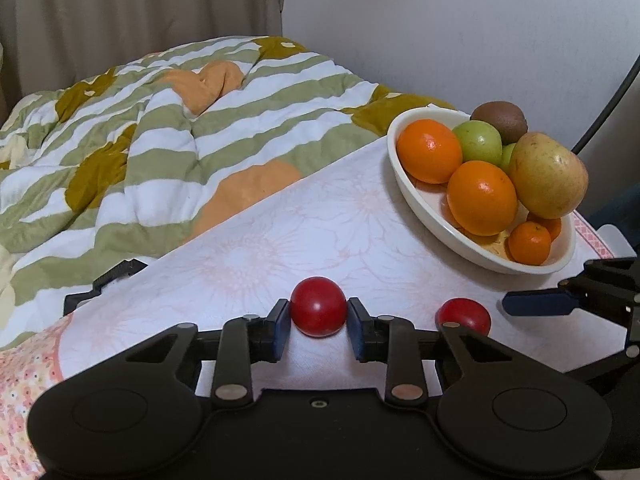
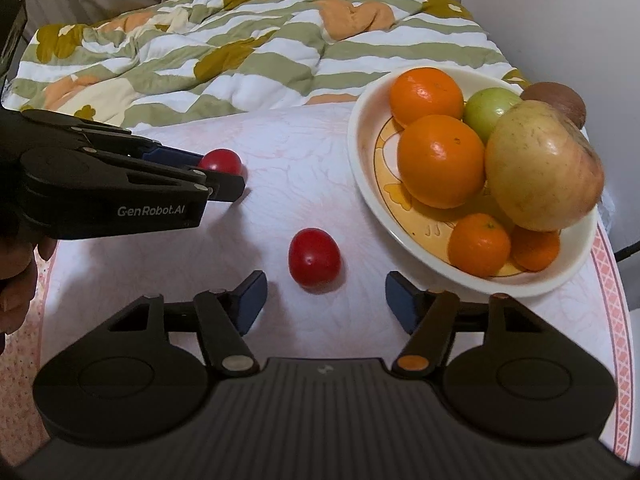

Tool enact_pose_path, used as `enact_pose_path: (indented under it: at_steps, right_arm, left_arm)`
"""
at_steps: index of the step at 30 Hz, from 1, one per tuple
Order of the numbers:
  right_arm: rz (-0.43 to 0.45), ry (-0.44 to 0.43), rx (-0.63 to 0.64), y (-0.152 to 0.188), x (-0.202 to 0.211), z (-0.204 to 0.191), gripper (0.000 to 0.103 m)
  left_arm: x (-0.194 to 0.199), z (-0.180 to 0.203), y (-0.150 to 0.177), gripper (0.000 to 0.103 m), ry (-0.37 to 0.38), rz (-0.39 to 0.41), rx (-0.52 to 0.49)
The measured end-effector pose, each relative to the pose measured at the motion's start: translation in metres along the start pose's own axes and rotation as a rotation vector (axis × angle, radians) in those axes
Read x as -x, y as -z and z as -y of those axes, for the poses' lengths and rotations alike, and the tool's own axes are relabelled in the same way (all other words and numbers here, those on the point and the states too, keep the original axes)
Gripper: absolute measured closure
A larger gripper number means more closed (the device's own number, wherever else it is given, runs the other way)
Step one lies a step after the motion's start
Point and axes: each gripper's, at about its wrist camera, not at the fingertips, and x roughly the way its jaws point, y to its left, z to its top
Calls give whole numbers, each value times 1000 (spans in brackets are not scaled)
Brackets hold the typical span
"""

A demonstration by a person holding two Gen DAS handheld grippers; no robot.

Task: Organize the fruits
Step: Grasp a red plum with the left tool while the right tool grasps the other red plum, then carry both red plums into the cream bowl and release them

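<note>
Two small red tomatoes lie on the pale floral tablecloth (image 1: 280, 248). My left gripper (image 1: 319, 308) is shut on one tomato (image 1: 318, 306), its blue pads pressing both sides; the right wrist view shows the same grip (image 2: 218, 172) from the side, with that tomato (image 2: 222, 160) half hidden. The second tomato (image 2: 314, 258) rests on the cloth just ahead of my right gripper (image 2: 326, 292), whose jaws stand open and apart from it. To the right is a cream bowl (image 2: 358, 152) piled with oranges (image 2: 440, 160), green apples, a kiwi and a large yellow fruit (image 2: 540, 168).
A striped quilt (image 1: 180, 120) covers the bed beyond the table's far edge. The bowl (image 1: 396, 152) stands near the table's right edge. A hand (image 2: 16, 280) holds the left gripper at the left. One blue finger (image 1: 536, 304) of the right gripper lies beside the second tomato (image 1: 466, 316).
</note>
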Motion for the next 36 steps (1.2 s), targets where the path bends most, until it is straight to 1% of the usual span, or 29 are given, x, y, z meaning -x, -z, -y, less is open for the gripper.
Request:
enact_pose_path:
  at_steps: [1, 3, 7, 8, 9, 15, 24, 31, 36]
  right_arm:
    - [3, 0, 3, 0, -1, -1, 26]
    - [9, -3, 11, -1, -2, -1, 33]
    - [23, 1, 29, -3, -5, -4, 39]
    - [25, 0, 36, -4, -5, -5, 47]
    - [22, -5, 42, -4, -7, -5, 59]
    - [50, -11, 60, -5, 6, -9, 59]
    - [115, -38, 79, 2, 46, -11, 59]
    - [157, -60, 79, 19, 84, 2, 59]
    - [193, -88, 87, 33, 113, 28, 59]
  left_arm:
    - [1, 0, 1, 69, -4, 2, -4]
    - [3, -1, 3, 69, -11, 3, -4]
    - [9, -5, 8, 69, -28, 3, 18]
    - [11, -6, 10, 70, -32, 3, 26]
    - [14, -7, 11, 70, -37, 5, 35]
    - [35, -7, 18, 70, -69, 29, 72]
    - [79, 9, 31, 70, -112, 93, 116]
    - [115, 40, 41, 70, -130, 146, 168]
    - [134, 76, 48, 70, -162, 184, 199]
